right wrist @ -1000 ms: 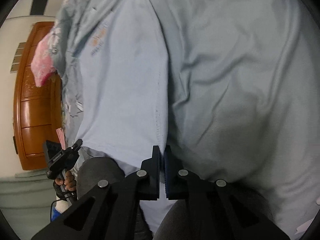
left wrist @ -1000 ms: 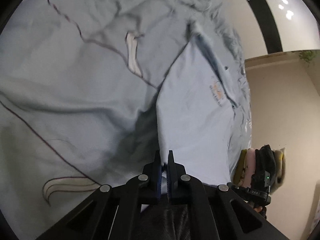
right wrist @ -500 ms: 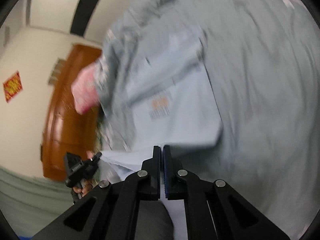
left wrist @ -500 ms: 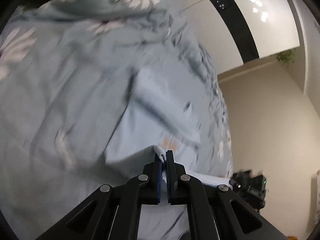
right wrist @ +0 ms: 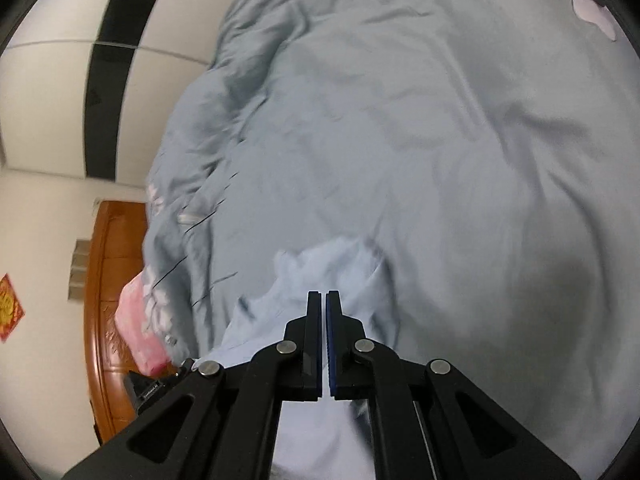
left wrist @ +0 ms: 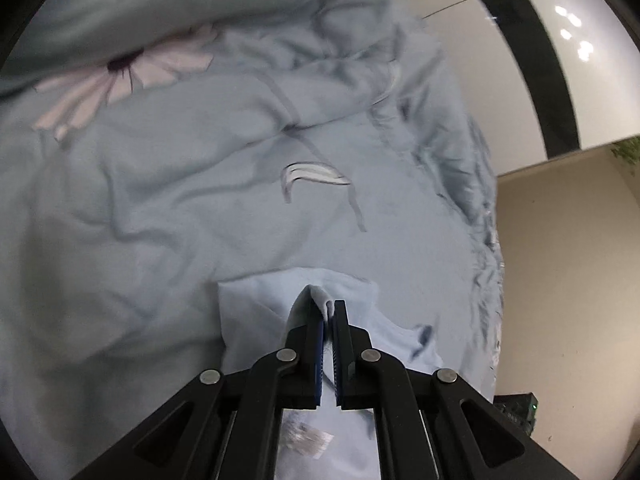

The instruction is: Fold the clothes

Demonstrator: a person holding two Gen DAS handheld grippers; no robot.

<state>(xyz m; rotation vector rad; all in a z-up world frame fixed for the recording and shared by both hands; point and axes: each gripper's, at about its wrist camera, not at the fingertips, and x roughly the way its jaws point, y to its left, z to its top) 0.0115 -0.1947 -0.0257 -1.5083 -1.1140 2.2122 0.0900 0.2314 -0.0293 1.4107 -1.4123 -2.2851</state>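
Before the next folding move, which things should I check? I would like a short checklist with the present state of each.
1. Left tool shut on the light blue shirt: ok, cloth shows between its fingers.
2. Right tool holds the shirt: cannot tell, jaws shut but no cloth seen between them.
3. Shirt lies flat: not ok, it is bunched.
4. Bedspread smooth: not ok, wrinkled.
5. Pink item clear of the shirt: ok, off to the side.

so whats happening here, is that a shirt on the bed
Yes. A person with a handheld gripper in each hand is folding a light blue shirt on a bed covered by a grey-blue floral duvet. The left gripper is shut on a pinched-up bit of the shirt's fabric. The right gripper is also shut, with the shirt right beneath it, though fabric between its fingers is hard to make out. A pink pillow sits by the wooden headboard.
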